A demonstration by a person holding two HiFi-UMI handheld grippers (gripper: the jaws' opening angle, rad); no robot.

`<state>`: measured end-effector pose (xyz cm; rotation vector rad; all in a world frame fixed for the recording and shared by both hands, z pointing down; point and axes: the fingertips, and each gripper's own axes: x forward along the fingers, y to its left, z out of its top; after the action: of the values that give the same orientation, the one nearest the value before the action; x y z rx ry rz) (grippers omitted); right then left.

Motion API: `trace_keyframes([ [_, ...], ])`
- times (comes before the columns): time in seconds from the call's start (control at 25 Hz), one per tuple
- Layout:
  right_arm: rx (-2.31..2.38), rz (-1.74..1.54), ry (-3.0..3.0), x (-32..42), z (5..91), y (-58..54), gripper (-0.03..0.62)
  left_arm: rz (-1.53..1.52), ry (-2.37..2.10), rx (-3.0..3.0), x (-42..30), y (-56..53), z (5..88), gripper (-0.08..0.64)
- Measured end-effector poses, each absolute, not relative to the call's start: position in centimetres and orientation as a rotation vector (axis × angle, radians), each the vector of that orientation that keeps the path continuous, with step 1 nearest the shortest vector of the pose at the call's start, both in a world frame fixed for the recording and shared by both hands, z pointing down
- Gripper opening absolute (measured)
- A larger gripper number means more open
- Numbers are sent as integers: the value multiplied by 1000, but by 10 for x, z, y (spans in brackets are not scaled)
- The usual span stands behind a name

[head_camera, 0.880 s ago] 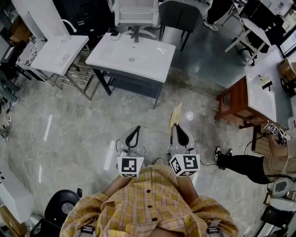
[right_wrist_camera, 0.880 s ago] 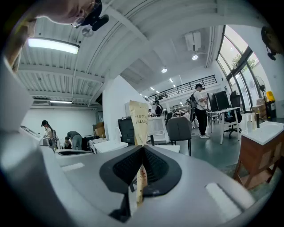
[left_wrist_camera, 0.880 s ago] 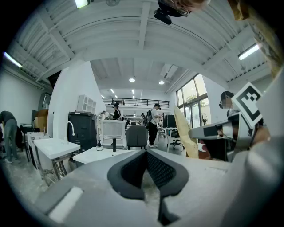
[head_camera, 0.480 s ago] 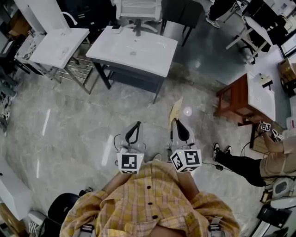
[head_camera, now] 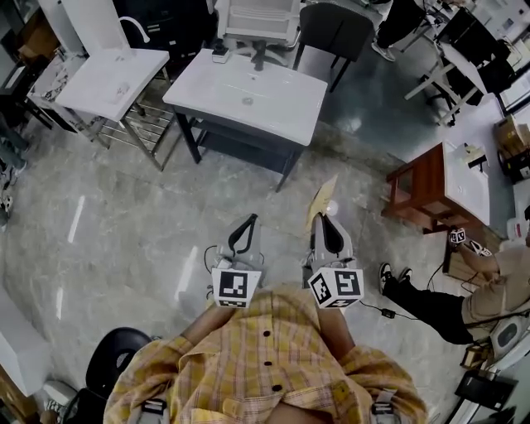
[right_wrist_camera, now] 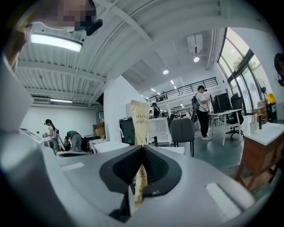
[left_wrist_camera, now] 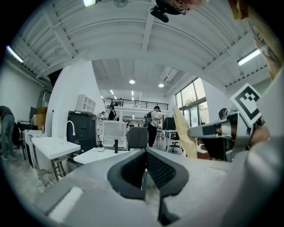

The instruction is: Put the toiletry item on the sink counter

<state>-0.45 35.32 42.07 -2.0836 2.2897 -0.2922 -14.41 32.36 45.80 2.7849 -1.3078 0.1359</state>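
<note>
Pinching one toothbrush packet (right_wrist_camera: pixel 141 117): right gripper (right_wrist_camera: pixel 142 150) | left gripper (left_wrist_camera: pixel 145 153) pressed together, empty

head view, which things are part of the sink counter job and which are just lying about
Job: toothbrush packet, in jaws of right gripper; sink counter ahead.
Lying about: white office chair, second sink, wooden table.

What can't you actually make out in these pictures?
- What is inside the packet: right gripper view, its paper wrapper hides it, and the print only partly shows.
- Packet's lower end: same view, buried between the right gripper's shut jaws.
- Small object at the sink's back edge: head view, too small to name.
</note>
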Motion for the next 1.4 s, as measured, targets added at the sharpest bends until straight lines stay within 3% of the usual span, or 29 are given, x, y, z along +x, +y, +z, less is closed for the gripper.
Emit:
trace_keyframes([
  [0.76, -2102, -311, 2303, -8, 443, 252, 8, 231, -1256, 2781, -151, 232, 484, 0],
  [1.4, -2068, -324, 2299, 68, 435, 88, 8, 267, -1287, 2809, -78, 68, 468, 0],
])
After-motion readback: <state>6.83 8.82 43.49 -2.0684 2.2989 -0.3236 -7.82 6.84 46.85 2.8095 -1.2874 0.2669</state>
